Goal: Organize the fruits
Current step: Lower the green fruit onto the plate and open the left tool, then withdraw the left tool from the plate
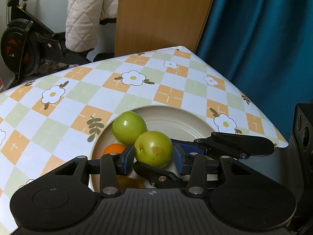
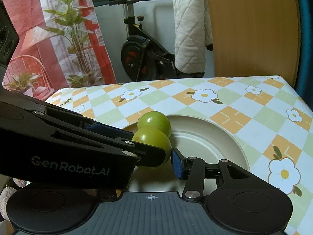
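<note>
The left gripper (image 1: 153, 156) is pinching a green fruit (image 1: 153, 148) between its blue pads, above the plate (image 1: 176, 121). Whether the right gripper (image 2: 168, 154) is gripping it cannot be told.

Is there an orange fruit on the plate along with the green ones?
Yes, the left wrist view shows an orange fruit lying on the plate just behind the two green fruits.

Soft, even indoor light, moderately bright, fills both views. Small white highlights sit on top of the green fruits (image 1: 129, 130), so light comes from above. The plate (image 2: 211, 137) carries only faint shadow beside the fruit. Fisheye distortion bends the bench (image 1: 176, 90) edges and curves the background at the corners. Focus is fairly sharp; the curtain (image 1: 264, 39) looks slightly smeared.
</note>
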The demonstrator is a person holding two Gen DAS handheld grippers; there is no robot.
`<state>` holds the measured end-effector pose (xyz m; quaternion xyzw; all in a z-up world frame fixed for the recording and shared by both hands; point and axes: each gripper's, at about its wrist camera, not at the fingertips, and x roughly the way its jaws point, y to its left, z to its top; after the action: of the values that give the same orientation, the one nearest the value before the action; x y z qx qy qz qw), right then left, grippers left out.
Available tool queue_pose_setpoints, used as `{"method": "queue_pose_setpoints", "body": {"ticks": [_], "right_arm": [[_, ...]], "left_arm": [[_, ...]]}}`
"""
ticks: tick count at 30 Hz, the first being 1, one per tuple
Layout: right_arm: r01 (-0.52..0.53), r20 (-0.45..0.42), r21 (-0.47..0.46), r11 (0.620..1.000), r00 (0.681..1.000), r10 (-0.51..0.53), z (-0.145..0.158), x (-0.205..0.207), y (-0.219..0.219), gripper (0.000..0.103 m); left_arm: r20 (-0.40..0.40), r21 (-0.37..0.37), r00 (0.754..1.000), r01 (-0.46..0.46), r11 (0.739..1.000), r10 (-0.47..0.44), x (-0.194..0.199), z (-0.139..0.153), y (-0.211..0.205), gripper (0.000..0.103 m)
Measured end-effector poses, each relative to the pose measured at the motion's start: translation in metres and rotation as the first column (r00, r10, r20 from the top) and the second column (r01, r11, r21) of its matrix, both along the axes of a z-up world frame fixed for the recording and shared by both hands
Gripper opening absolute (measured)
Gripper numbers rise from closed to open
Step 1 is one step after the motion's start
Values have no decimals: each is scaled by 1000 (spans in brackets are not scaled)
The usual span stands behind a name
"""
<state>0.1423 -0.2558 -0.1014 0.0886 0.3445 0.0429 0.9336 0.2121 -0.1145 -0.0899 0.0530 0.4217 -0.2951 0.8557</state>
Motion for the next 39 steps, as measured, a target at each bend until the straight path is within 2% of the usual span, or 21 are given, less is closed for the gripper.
{"method": "queue_pose_setpoints", "body": {"ticks": [10, 18, 22, 30, 39], "right_arm": [[6, -15, 22, 1000, 1000, -6, -2, 1, 0, 43], [11, 8, 12, 1000, 1000, -11, 13, -9, 7, 44], [19, 40, 22, 1000, 999, -20, 25, -24, 11, 44], [-15, 75, 23, 1000, 997, 13, 41, -49, 34, 44], [-129, 60, -15, 991, 990, 130, 48, -57, 77, 44]], "left_arm": [[11, 18, 1000, -2, 1000, 2, -1, -1, -2, 45], [32, -17, 999, -11, 1000, 12, -9, 16, 14, 45], [68, -37, 997, -20, 999, 22, -20, 32, 35, 46], [112, -99, 987, -104, 990, 115, -38, 61, 94, 46], [108, -135, 975, -177, 975, 192, -61, 62, 133, 46]]}}
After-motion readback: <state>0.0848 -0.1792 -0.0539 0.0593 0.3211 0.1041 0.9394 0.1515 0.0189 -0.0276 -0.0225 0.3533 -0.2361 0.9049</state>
